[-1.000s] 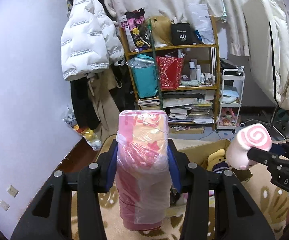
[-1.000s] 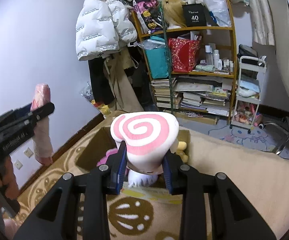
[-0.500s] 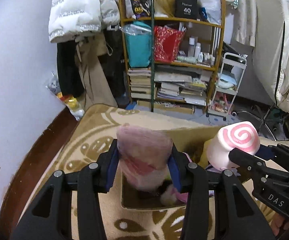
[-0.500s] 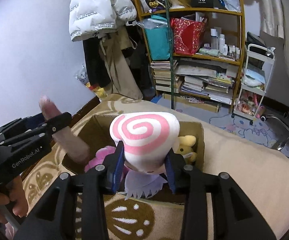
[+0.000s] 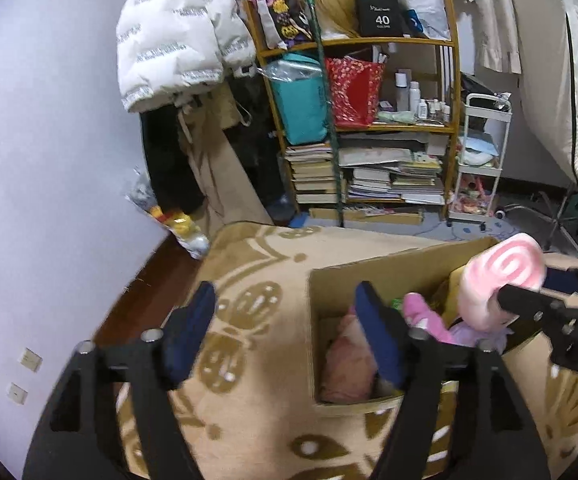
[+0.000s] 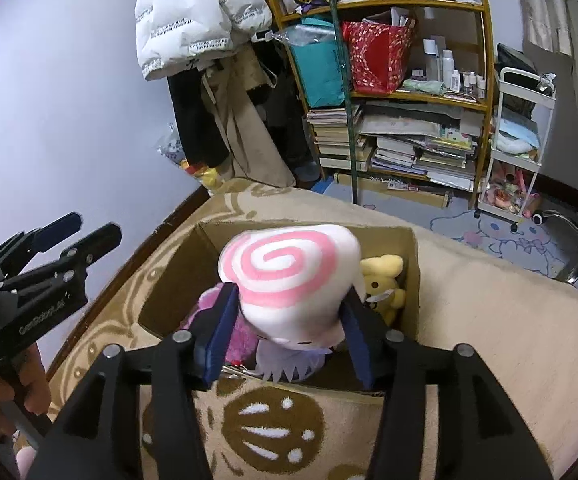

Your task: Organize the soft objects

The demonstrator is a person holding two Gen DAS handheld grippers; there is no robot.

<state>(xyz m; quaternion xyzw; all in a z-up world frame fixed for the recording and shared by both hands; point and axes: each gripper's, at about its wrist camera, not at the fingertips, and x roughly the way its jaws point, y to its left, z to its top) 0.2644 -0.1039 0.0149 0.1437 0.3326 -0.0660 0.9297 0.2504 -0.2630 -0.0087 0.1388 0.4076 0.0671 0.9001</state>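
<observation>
A cardboard box [image 5: 373,280] [image 6: 411,258] stands open on a beige patterned blanket. My left gripper [image 5: 287,330] is open and empty, its right finger over the box's left end; it also shows in the right wrist view [image 6: 77,228]. The pink plastic-wrapped bundle [image 5: 349,360] lies inside the box. My right gripper [image 6: 287,326] is shut on a white plush with a pink spiral top [image 6: 289,276] [image 5: 501,276], held over the box. A pink plush [image 5: 425,316] and a yellow plush [image 6: 383,284] lie in the box.
A cluttered wooden shelf [image 5: 369,120] with books, bags and bottles stands behind. A white puffer jacket [image 5: 177,36] hangs on the left wall. A white trolley [image 5: 481,160] and a chair base [image 5: 557,224] stand at the right. The blanket [image 6: 489,320] drops off towards the wooden floor [image 5: 141,292].
My left gripper tipped down, opened and let go of the pink wrapped bundle, which now lies in the box. My right gripper lowered the spiral plush over the box.
</observation>
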